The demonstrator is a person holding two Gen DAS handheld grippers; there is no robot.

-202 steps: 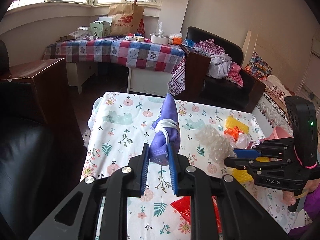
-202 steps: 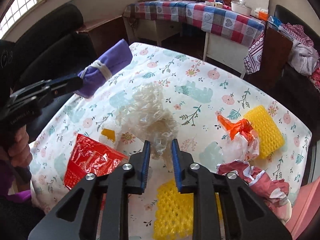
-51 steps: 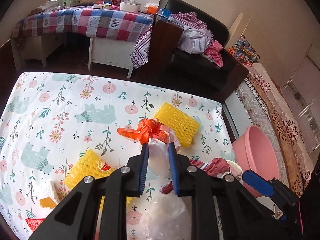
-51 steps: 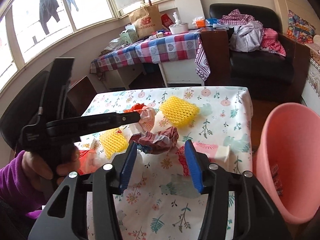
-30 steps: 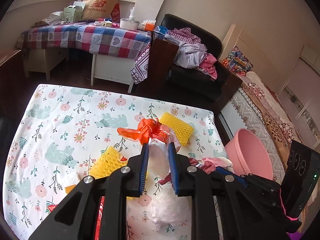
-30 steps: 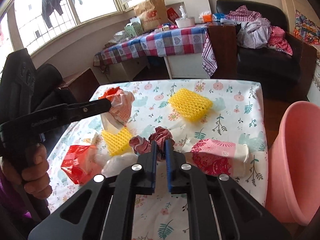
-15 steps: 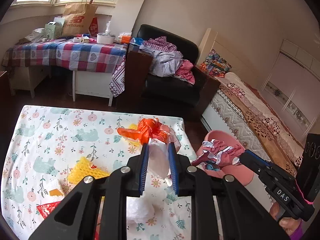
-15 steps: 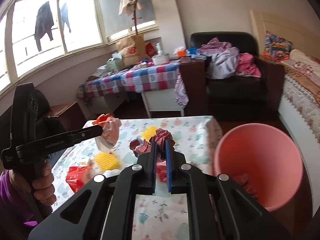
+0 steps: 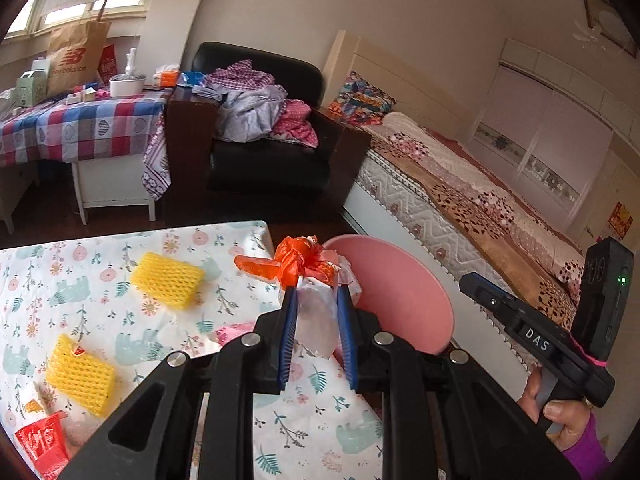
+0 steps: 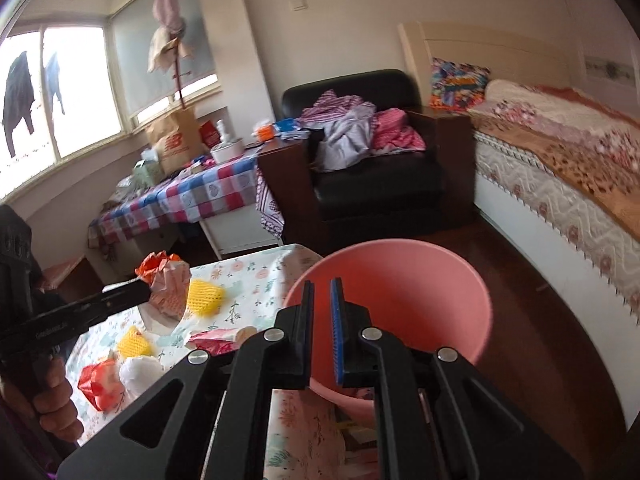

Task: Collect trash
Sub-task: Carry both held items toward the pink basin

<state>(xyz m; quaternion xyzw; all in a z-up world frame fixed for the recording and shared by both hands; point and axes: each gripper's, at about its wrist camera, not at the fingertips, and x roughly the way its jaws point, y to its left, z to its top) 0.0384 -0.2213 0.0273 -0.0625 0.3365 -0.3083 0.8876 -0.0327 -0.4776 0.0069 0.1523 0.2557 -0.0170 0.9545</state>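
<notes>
Since half a second ago, the crumpled red-and-white wrapper that sat between the right gripper's [image 10: 321, 308] jaws is gone from them, and the pink bucket [image 10: 440, 280] fills more of both views. The right gripper now hangs over the bucket's mouth with its blue pads a narrow slit apart and nothing between them; from the left wrist view it shows as a black tool [image 9: 520, 328] held in a person's hand [image 9: 560, 412] with a purple cuff, to the right of the bucket. The left gripper [image 9: 316, 300] stays clamped on a clear plastic bag [image 9: 316, 320] tied at the top with an orange knot [image 9: 298, 262]; the bundle is lifted off the table, over its far right corner and just beside the bucket's rim [image 9: 360, 240]. Seen from the right wrist view, the same bundle [image 10: 170, 284] hangs at the tip of the left gripper, whose handle a hand [image 10: 52, 400] holds at the picture's left edge. On the table with the floral cloth [image 9: 100, 264] lie two yellow foam nets [image 9: 168, 284] [image 9: 80, 374], well apart, a red wrapper [image 9: 40, 444] near the lower left corner, and a pink-and-white wrapper [image 10: 216, 338] near the bucket. Beyond stand a black armchair [image 9: 264, 160] piled with clothes, a checked tablecloth [image 9: 80, 128] carrying a brown paper bag [image 9: 76, 60], and a bed [image 9: 480, 208] along the right wall.
</notes>
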